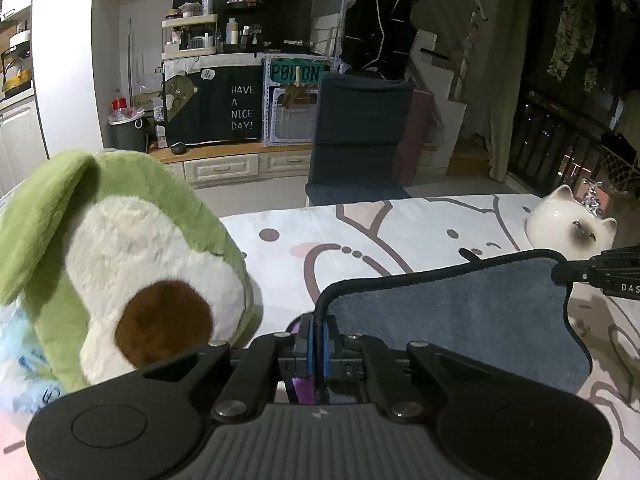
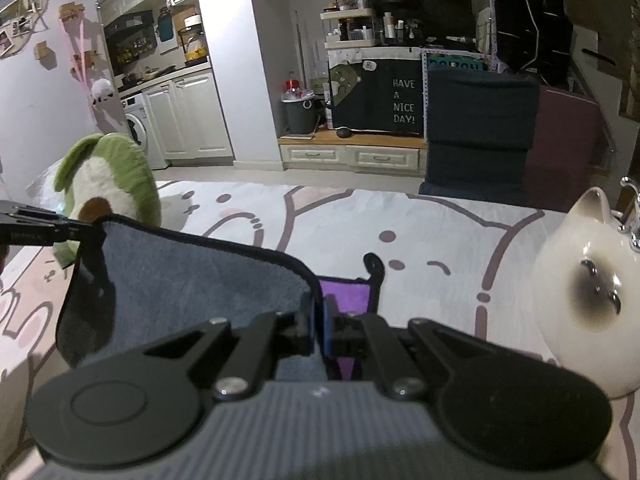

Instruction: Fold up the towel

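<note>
A grey-blue towel [image 1: 452, 316] with a dark hem and a purple underside is lifted off the bed and stretched between both grippers. My left gripper [image 1: 319, 328] is shut on the towel's left corner. My right gripper [image 2: 319, 320] is shut on the towel's [image 2: 192, 280] right corner. The right gripper also shows at the right edge of the left wrist view [image 1: 560, 273]. The left gripper shows at the left edge of the right wrist view [image 2: 86, 233]. The purple side [image 2: 346, 294] hangs below the right gripper.
The bed has a white sheet [image 1: 380, 236] with cartoon cat outlines. A green avocado plush [image 1: 120, 264] sits at the left, close to the left gripper. A white ceramic cat [image 2: 588, 292] sits at the right. A dark chair [image 1: 360, 136] stands beyond the bed's far edge.
</note>
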A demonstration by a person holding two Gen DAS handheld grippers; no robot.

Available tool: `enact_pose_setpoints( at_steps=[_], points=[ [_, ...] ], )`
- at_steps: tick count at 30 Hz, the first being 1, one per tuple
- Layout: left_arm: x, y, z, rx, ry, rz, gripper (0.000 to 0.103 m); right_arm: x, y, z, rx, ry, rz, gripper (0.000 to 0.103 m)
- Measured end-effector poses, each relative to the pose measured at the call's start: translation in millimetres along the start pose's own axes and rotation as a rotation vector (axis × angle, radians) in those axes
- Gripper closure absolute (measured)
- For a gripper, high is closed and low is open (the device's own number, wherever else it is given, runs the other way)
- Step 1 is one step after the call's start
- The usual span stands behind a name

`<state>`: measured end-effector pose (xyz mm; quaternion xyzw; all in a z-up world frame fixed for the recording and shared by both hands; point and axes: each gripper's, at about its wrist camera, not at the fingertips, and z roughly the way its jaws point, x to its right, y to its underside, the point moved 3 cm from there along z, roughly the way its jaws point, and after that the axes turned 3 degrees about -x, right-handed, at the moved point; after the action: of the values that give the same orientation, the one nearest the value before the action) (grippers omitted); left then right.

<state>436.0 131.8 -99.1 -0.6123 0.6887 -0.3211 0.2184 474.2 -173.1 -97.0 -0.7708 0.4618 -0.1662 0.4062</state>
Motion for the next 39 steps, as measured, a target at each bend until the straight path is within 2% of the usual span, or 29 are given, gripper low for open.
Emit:
enact_pose_setpoints(
  at_steps=[8,21,24,25,26,27,28,29,32,34,35,37,39],
  points=[
    [-7.7,-9.2,21.8,-0.009,-0.005,-0.036,0.098,8.1,-11.7,15.7,-0.002,0.026,0.023,0.098],
    [-17.1,-5.9,48.8,-0.039,-0.032,-0.065,0.098,10.1,-14.1,39.3,-0.016,0.056,0.043,0.097],
    [-19.1,-4.1,51.3,-0.036,-0.053,-0.072,0.090,8.8,-14.3,44.5,-0.027,0.062,0.043,0.095],
    [-20.0,-3.1,52.0,-0.045,-0.053,-0.076,0.076,9.1,-13.8,46.2,-0.031,0.062,0.049,0.091],
    [-20.8,-1.6,52.3,-0.051,-0.051,-0.080,0.058,10.0,-13.2,48.2,-0.043,0.055,0.057,0.075],
    [-21.4,-0.1,52.0,-0.053,-0.059,-0.083,0.049,10.6,-12.1,49.6,-0.055,0.047,0.066,0.066],
    [-21.8,1.4,51.5,-0.055,-0.072,-0.083,0.038,10.8,-10.7,49.8,-0.060,0.042,0.073,0.050],
    [-21.6,2.9,50.9,-0.057,-0.064,-0.080,0.034,10.4,-9.1,49.4,-0.060,0.042,0.076,0.040],
    [-19.1,5.4,49.6,-0.074,-0.069,-0.075,0.019,9.4,-5.5,46.8,-0.058,0.046,0.086,0.019],
    [-15.2,6.1,48.6,-0.077,-0.078,-0.065,0.010,9.6,-4.8,45.6,-0.051,0.044,0.098,0.013],
    [-13.5,6.3,48.3,-0.080,-0.083,-0.062,0.005,9.4,-4.5,44.3,-0.057,0.047,0.104,0.006],
    [-10.8,6.9,47.9,-0.083,-0.090,-0.062,0.002,9.0,-4.1,43.5,-0.064,0.048,0.108,0.001],
    [-9.2,7.5,46.6,-0.085,-0.099,-0.063,0.000,8.0,-3.5,41.3,-0.054,0.045,0.106,0.001]
  ],
)
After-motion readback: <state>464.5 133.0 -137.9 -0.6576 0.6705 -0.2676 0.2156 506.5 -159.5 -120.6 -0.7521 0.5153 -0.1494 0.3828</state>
